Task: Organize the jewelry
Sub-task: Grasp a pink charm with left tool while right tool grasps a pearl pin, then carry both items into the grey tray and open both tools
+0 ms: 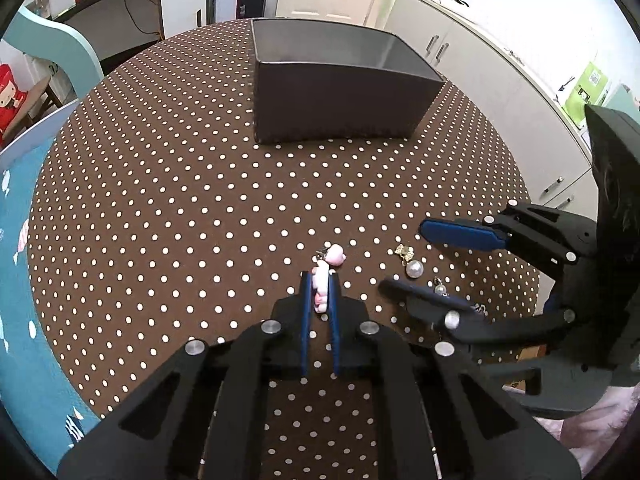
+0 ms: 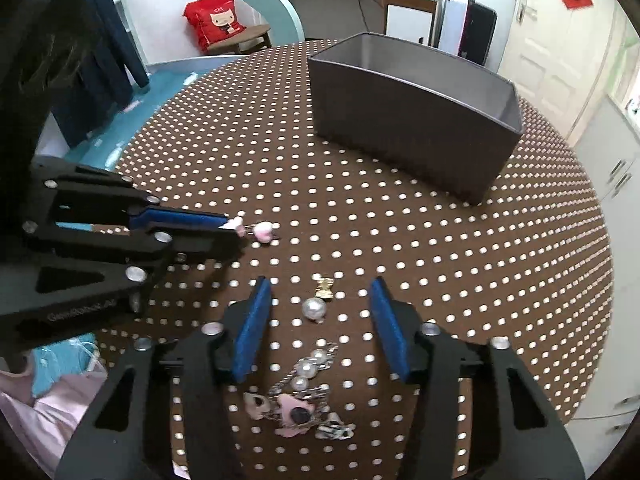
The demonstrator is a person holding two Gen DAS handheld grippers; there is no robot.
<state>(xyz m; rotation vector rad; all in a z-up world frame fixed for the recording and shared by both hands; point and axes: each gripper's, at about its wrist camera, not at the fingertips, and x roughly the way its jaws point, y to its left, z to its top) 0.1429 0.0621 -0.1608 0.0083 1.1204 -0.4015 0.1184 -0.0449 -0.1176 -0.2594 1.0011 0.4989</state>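
Lettering first: a red bag [image 2: 215, 20] on the chair reads "CAT". Left claw [image 1: 319, 280] is pinched tight on a pink charm [image 1: 324, 284], low over the dotted surface [image 1: 160, 200]. Right claw [image 2: 320, 300] stands partly apart, pads clear of the pearl earring [image 2: 315, 308] between them. Grey box [image 2: 416, 120] sits further back, well apart from both.
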